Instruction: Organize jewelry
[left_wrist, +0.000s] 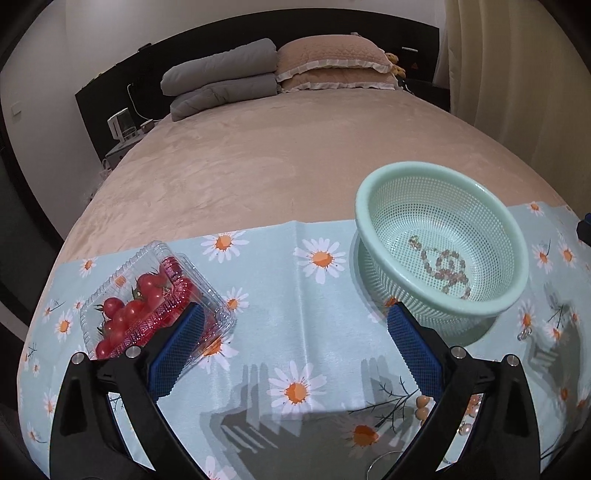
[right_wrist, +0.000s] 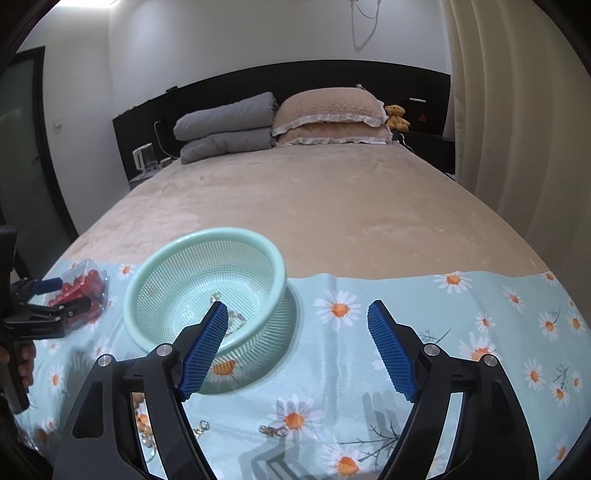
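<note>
Our left gripper (left_wrist: 295, 314) and right gripper (right_wrist: 297, 314) gape empty over the daisy cloth (right_wrist: 369, 369) on the beige bed (right_wrist: 295, 206)

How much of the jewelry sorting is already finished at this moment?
Done: one pink beaded bracelet lies inside the pale green plastic colander. In hand: nothing; left gripper and right gripper are open. Left: small silver clasp and orange beads on the daisy-print cloth.

beads (left_wrist: 422, 406) behind finger, ring (left_wrist: 384, 466) cropped
</note>
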